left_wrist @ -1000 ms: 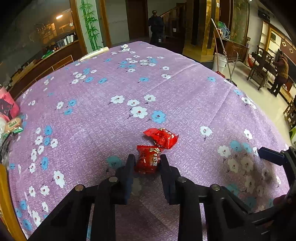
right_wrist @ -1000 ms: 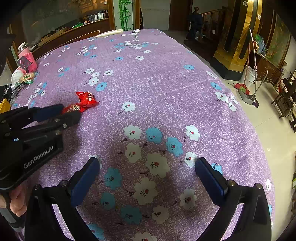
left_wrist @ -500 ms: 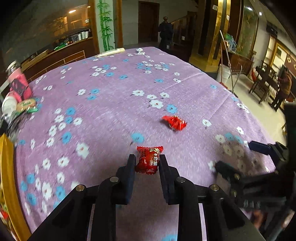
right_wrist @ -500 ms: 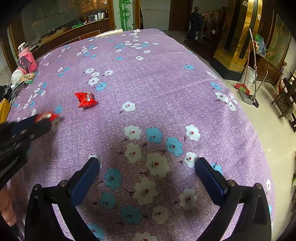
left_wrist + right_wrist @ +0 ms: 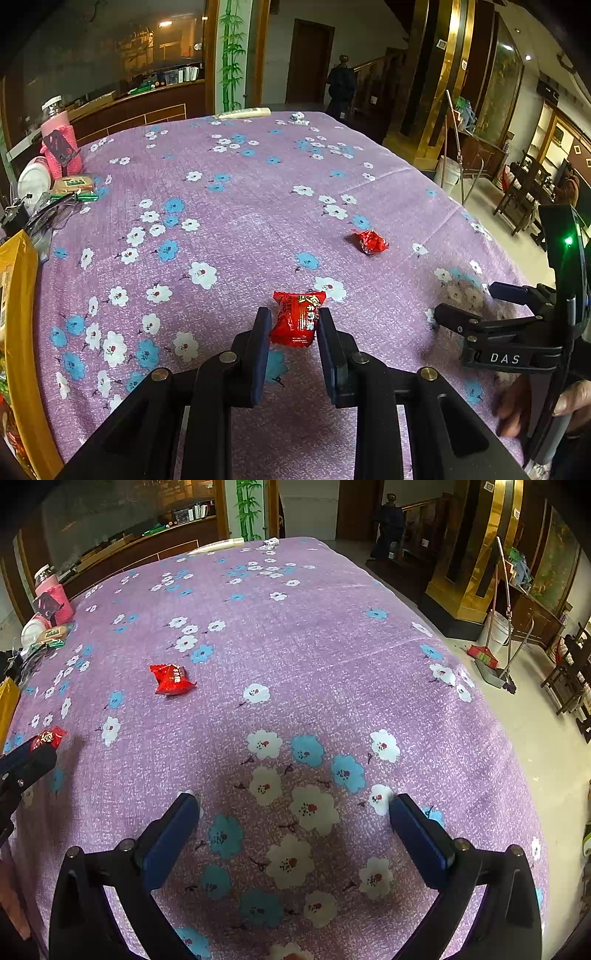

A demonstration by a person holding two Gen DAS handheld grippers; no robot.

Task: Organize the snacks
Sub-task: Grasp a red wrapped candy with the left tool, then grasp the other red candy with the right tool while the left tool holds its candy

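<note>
My left gripper is shut on a red snack packet and holds it above the purple flowered tablecloth. The held packet also shows at the left edge of the right wrist view. A second red snack packet lies on the cloth ahead and to the right; in the right wrist view it lies at the left. My right gripper is open and empty, low over the cloth; it also shows in the left wrist view.
A yellow box stands at the left table edge. A pink jar, a white dish and a green-edged packet sit at the far left. The table edge drops to the floor on the right, with a dustpan there.
My left gripper has lifted the red packet and drawn back to the left, away from the second packet. The right gripper has stayed still and open.
</note>
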